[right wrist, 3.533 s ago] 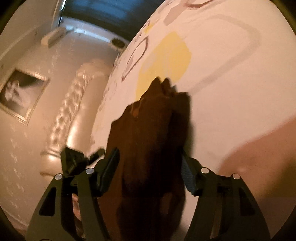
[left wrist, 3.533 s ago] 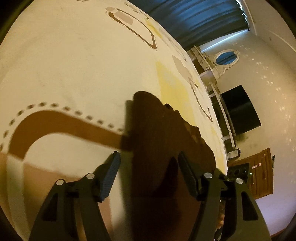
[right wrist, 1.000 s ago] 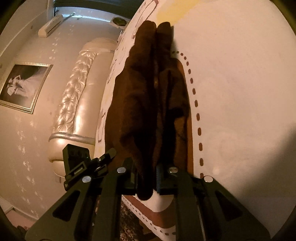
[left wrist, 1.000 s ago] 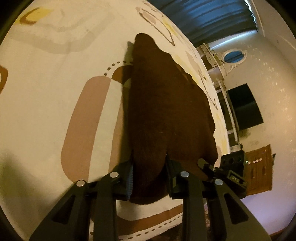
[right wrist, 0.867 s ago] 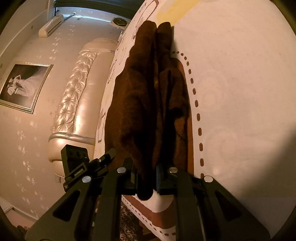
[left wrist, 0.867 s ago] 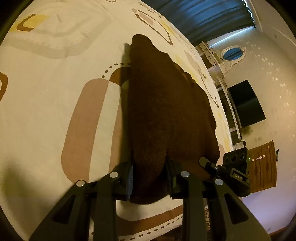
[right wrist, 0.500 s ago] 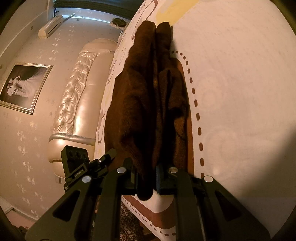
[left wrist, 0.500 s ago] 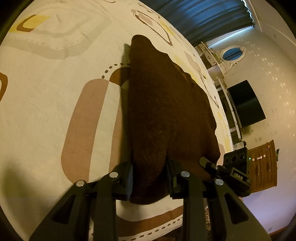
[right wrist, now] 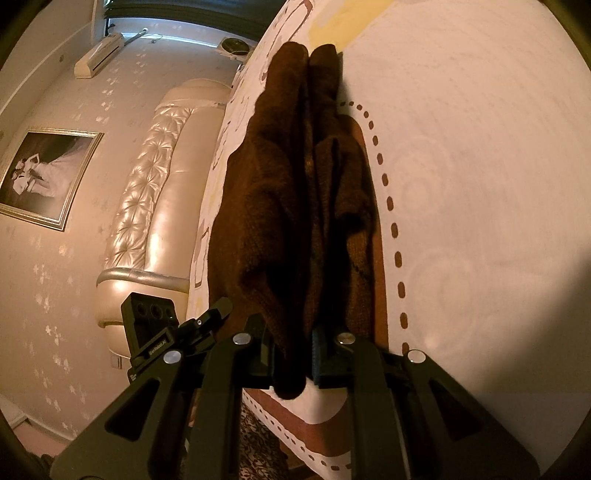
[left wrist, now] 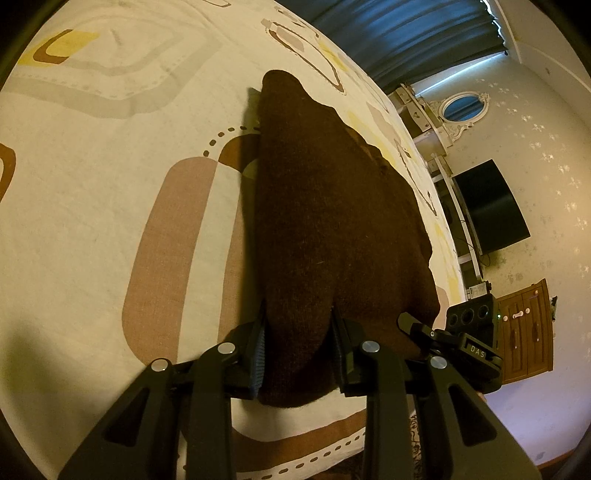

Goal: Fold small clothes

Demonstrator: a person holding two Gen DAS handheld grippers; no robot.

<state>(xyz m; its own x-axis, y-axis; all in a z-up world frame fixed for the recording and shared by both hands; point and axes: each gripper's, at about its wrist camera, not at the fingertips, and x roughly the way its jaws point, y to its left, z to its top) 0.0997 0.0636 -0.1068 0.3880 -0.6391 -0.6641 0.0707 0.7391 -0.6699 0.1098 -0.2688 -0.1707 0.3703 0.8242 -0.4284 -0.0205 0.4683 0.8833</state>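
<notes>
A dark brown knitted garment (left wrist: 332, 221) lies stretched over the patterned bed sheet (left wrist: 92, 166), its far end resting on the bed. My left gripper (left wrist: 297, 345) is shut on its near edge, fabric bunched between the fingers. My right gripper (right wrist: 293, 349) is shut on the same garment (right wrist: 291, 192) at the neighbouring near corner, where it hangs in folds. The right gripper also shows in the left wrist view (left wrist: 454, 339), and the left gripper in the right wrist view (right wrist: 177, 332), close beside each other.
The bed's near edge (left wrist: 314, 454) lies just under both grippers, with patterned carpet (right wrist: 258, 450) below. A padded headboard (right wrist: 155, 192) stands to the left. A television (left wrist: 487, 206), a wooden cabinet (left wrist: 528, 328) and blue curtains (left wrist: 406, 33) line the far walls.
Earlier both grippers were open around the garment; they have since closed on its near edge and pulled back. Over the last second almost nothing has moved.
</notes>
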